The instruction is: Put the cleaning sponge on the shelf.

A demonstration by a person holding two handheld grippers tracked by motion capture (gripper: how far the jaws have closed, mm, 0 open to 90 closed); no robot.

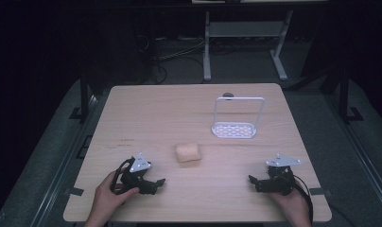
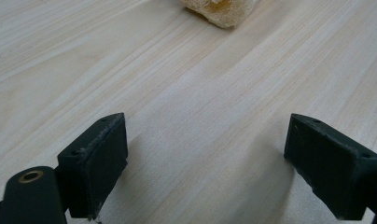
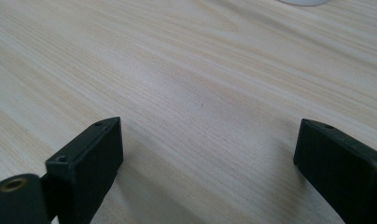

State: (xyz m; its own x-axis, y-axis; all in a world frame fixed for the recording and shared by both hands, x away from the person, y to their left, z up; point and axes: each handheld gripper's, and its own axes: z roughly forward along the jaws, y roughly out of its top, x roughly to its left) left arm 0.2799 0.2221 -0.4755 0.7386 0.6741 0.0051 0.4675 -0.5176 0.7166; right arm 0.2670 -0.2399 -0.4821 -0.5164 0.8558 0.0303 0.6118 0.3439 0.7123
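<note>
Start of task, nothing held: left gripper (image 1: 153,183) and right gripper (image 1: 254,181) low over worktop (image 1: 146,113), jaws apart. Bun (image 1: 188,152) just ahead of left gripper, rack (image 1: 234,129) beyond right. Next, likely: reach forward, close gently on bun.

We hold two black grippers. The left gripper (image 1: 153,183) and the right gripper (image 1: 253,182) each carry a grey three-cornered plate behind the fingers. A black cable trails behind the right one. Each blocky finger (image 2: 95,163) shows small screw holes, with a brass-ringed hole behind it.
</note>
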